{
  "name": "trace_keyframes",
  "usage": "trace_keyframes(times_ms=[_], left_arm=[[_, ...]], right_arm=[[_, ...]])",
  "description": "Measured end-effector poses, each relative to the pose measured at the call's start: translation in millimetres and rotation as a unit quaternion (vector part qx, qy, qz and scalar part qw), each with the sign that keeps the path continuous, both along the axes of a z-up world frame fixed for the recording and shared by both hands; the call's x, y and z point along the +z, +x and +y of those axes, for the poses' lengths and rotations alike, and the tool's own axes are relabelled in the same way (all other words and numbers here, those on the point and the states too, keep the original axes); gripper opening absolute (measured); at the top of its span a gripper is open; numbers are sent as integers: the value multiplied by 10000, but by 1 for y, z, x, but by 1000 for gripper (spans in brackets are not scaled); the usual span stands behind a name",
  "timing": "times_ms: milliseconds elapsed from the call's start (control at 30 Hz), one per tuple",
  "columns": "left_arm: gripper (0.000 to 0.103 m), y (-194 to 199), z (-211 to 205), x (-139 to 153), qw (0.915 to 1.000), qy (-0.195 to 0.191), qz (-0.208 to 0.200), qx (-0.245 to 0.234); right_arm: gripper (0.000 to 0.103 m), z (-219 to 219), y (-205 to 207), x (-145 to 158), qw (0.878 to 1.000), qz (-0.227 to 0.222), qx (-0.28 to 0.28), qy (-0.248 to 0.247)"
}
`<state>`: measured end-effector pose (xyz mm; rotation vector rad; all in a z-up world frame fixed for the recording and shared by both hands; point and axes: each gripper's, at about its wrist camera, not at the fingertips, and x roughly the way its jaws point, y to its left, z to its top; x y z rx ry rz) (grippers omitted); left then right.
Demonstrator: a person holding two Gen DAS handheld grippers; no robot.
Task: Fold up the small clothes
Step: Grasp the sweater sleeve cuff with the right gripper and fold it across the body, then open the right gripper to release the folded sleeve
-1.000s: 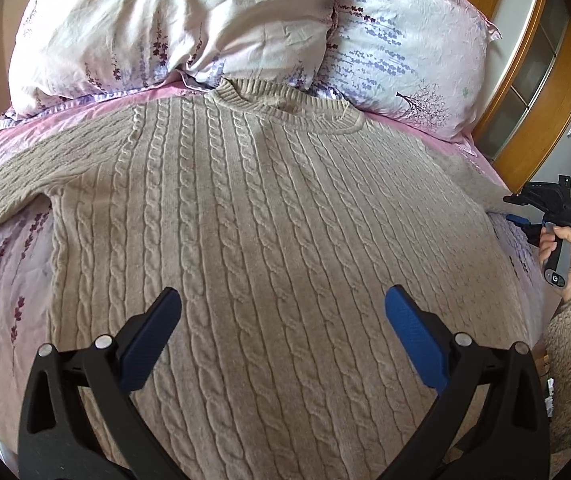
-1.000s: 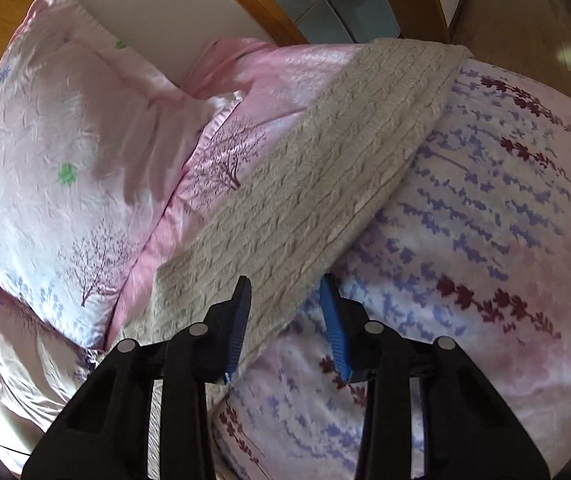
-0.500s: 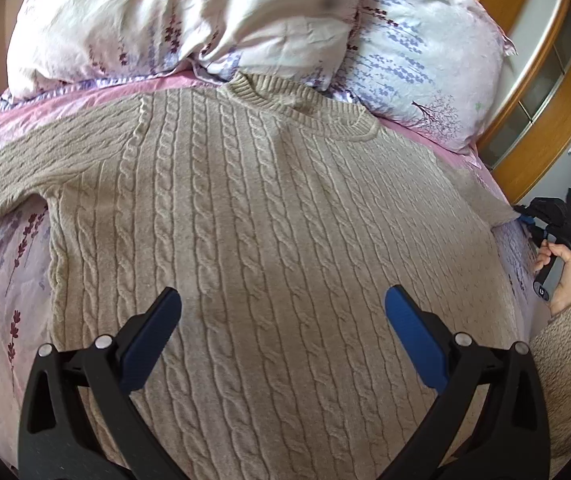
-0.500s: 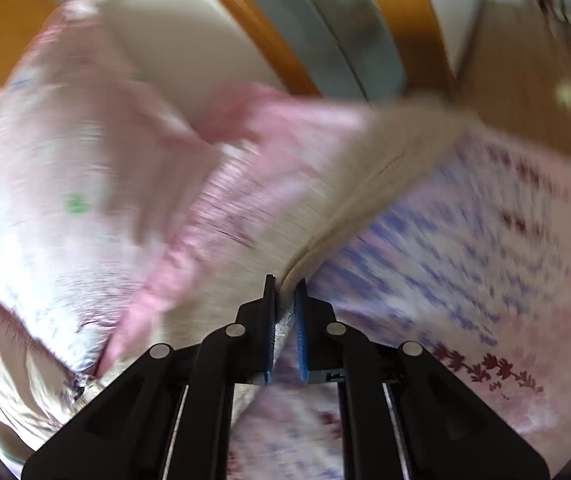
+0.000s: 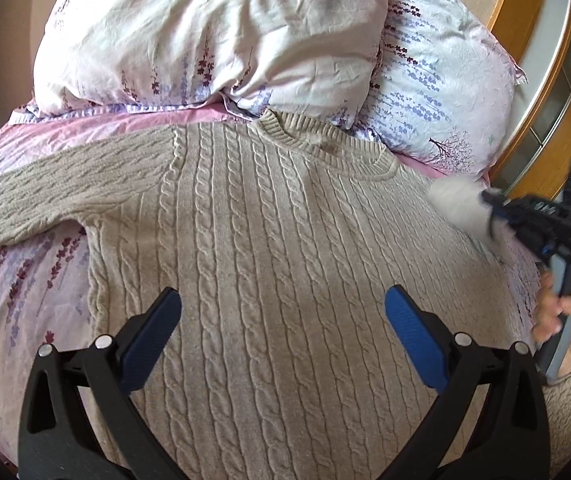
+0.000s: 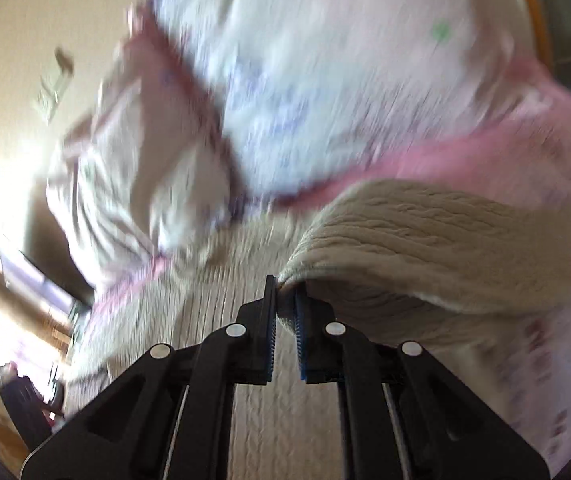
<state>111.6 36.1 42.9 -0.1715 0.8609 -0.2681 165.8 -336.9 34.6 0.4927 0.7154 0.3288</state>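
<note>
**Sleeve pinched and lifted off a spread sweater**

A bed (image 5: 37,276) with a pink, flower-printed sheet carries everything here. Spread flat across it lies a beige cable-knit sweater (image 5: 285,264), front up, its ribbed round neckline pointing toward the head of the bed. Just beyond that neckline two pillows lean together: a large white pillow with purple sprigs (image 5: 205,36) above the sweater's collar, and a pale blue-printed pillow (image 5: 445,80) beside it, toward the sweater's right shoulder in the left wrist view. Past that second pillow runs an orange wooden headboard frame (image 5: 525,92).

One long sleeve of the sweater stretches out flat to the left edge of the left wrist view. The opposite sleeve (image 6: 425,240) is raised off the sweater's body, curving up and over in a thick fold.

The left gripper (image 5: 283,320) hovers over the sweater's lower chest with its jaws wide apart and nothing between the blue pads.

The right gripper (image 6: 284,312), held in a hand (image 5: 561,316) at the sweater's far side, has its jaws narrow and clamped on the edge of the lifted sleeve; the rest of that view is blurred.
</note>
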Motion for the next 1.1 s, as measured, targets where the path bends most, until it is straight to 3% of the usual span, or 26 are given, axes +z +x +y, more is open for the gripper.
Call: trace_keyframes(times_ms=[100,200,267,300,400,533,700,733,767,867,1100], left_arm=[[101,0,-1,2,9999,95,-43,-9],[101,1,0,5,9998,184,-54,-86],[101,3,3,9,9998,108,-66,-161],[101,6,5,12,9998,12,-90,-196],[101,17,8,19,9996,-142,-72,-227],[101,34,3,26,9984,-357,8,-445],[101,49,-10,29,9981,-229,29,-563],[101,51,-10,28,9981,-264,70,-551],[101,52,-9,27,9980,-320,100,-544],[94,56,2,20,9966,-604,211,-510],[73,75,40,4,9855,-1582,576,-201]], right_arm=[[10,20,8,-32,9984,513,191,-101],[15,4,11,-32,9973,630,87,367],[37,-13,10,-26,9954,620,-138,711],[40,-24,9,-23,9941,596,-329,848],[40,-56,9,-22,9876,644,-812,1180],[40,-105,5,-39,9693,897,-1460,1765],[40,-145,-4,-47,9558,917,-2230,1683],[37,-150,-4,-46,9538,902,-2364,1621],[26,-155,-6,-46,9532,880,-2451,1538],[12,-146,1,-32,9606,676,-2477,1064],[10,-45,9,30,9917,-219,-1001,774]])
